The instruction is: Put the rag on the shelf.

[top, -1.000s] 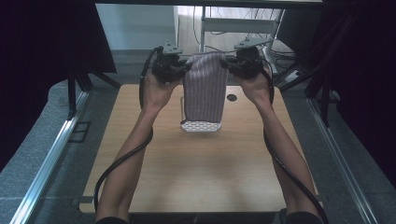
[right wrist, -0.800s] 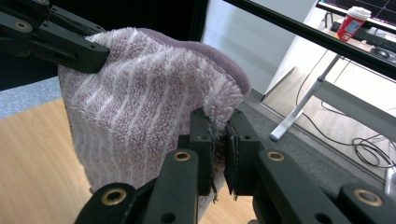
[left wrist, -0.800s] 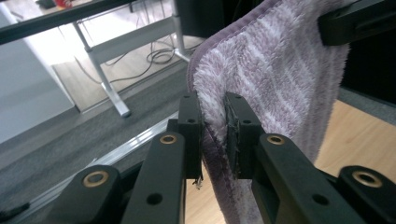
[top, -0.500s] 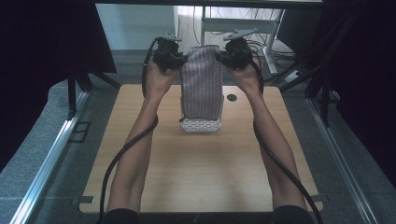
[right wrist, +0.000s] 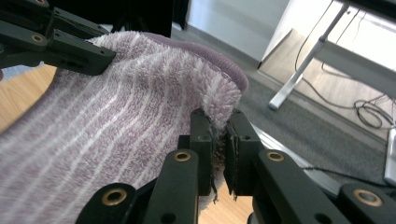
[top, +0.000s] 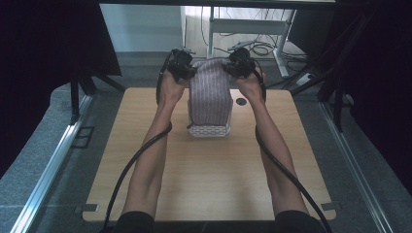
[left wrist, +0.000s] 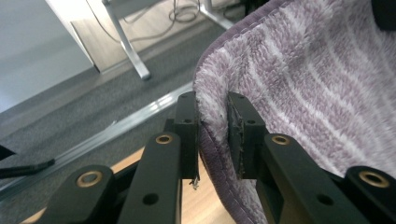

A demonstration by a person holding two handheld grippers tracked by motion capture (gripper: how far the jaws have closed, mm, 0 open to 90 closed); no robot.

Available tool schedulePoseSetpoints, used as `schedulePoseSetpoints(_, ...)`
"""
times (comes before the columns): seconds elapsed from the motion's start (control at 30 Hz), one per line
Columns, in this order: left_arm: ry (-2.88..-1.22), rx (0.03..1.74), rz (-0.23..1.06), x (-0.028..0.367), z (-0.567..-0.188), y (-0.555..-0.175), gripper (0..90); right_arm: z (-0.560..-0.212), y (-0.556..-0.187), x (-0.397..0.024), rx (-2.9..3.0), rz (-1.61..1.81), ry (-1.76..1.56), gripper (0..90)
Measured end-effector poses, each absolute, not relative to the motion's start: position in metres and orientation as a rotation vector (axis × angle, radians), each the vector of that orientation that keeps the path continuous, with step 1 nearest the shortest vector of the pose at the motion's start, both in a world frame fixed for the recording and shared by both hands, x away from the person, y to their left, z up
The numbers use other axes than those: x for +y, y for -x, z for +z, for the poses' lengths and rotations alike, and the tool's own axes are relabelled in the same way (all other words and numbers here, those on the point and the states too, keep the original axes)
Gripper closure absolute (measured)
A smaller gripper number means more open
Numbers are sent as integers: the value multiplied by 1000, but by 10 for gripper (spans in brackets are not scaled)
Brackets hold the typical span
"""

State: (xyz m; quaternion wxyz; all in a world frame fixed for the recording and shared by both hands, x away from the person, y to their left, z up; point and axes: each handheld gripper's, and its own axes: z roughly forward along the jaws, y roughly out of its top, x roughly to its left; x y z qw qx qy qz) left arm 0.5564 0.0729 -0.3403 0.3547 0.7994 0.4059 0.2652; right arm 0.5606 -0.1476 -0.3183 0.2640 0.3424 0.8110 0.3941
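Note:
A purple towel with pale stripes (top: pixel 210 94) is stretched between my two grippers and hangs down toward the table's far middle. Its lower end lies folded on the wood, showing a white patterned underside (top: pixel 209 130). My left gripper (top: pixel 180 65) pinches the towel's left top corner (left wrist: pixel 212 122), the jaws shut on the fluffy edge. On the other side, my right gripper (top: pixel 240 62) is shut on the right top corner (right wrist: pixel 219 105). Both hands are held high over the table's far edge. In the right gripper view the left gripper (right wrist: pixel 60 39) shows at upper left.
The wooden table (top: pixel 209 184) has a small dark round hole (top: pixel 241 102) near its far right. Beyond it stand white desk legs (top: pixel 211 29) with loose cables (top: pixel 262 48) on the floor. Black curtains close in both sides. Metal rails (top: pixel 58 155) run alongside the table.
Both grippers have carried the towel's top corners farther away and a little higher, drawing them closer together. The folded lower end has stayed on the table.

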Motion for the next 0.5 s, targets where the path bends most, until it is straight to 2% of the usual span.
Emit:
schedulePoseSetpoints(0.3,-2144,1065,626,67,-365,-561,741,-345,-567,-154,2256,1014,-984,802)
schedulePoseSetpoints(0.37,-2169,1079,615,67,-367,-562,654,-351,-568,-155,2278,1003,-1002,744)
schedulePoseSetpoints(0.4,-2172,1088,620,68,-368,-561,654,-351,-568,-155,2278,1003,-1002,744)
schedulePoseSetpoints(0.43,-2168,1108,627,70,-369,-561,576,-354,-568,-157,2281,1010,-1023,706)
schedulePoseSetpoints(0.5,-2155,1119,634,75,-368,-560,522,-355,-567,-160,2274,1027,-1030,689)
